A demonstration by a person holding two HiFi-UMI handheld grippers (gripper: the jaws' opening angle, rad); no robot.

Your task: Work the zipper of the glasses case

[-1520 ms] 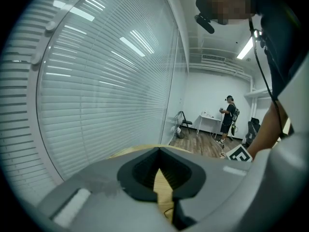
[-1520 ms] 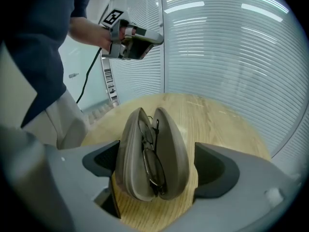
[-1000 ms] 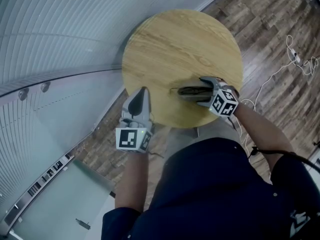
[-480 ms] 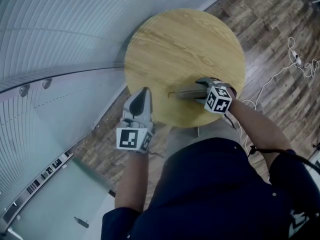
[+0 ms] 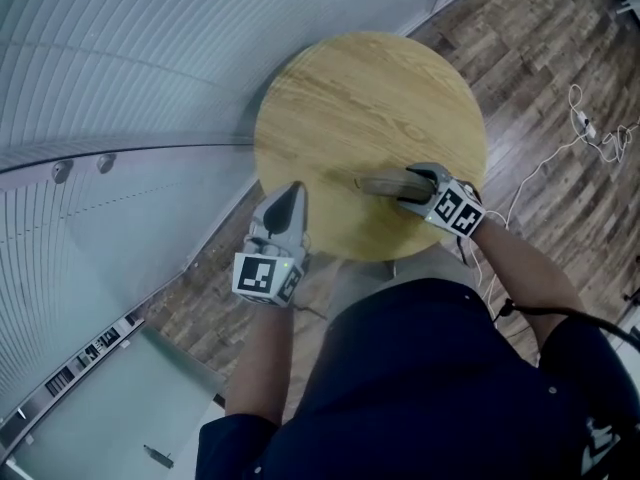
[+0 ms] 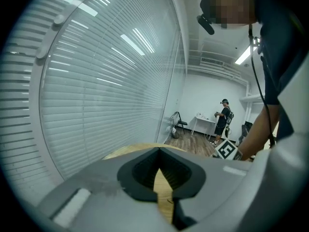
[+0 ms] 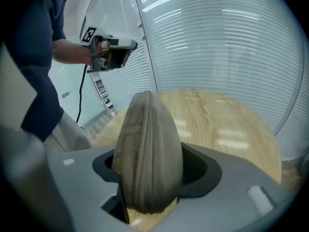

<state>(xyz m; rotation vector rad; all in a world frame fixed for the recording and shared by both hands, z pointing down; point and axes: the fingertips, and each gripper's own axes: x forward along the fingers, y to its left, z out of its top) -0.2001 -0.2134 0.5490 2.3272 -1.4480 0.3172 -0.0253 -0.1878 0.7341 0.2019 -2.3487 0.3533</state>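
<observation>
A tan fabric glasses case (image 5: 385,182) lies on the round wooden table (image 5: 360,88), near its front right edge. My right gripper (image 5: 413,186) reaches in from the right, and its jaws are closing on the case's near end. In the right gripper view the case (image 7: 149,144) stands edge-up between the jaws, zipper seam facing the camera, and fills the gap side to side. My left gripper (image 5: 291,192) hangs shut at the table's front left edge, holding nothing. The left gripper view shows the closed jaws (image 6: 160,152) over the tabletop (image 6: 126,152).
A curved glass wall with white blinds (image 5: 130,58) runs along the left, close to the table. Wood floor (image 5: 540,58) lies to the right, with a white cable (image 5: 598,126) on it. A person (image 6: 224,122) stands by a far desk.
My right gripper's jaws have drawn in around the near end of the glasses case. The left gripper has stayed where it was, still shut.
</observation>
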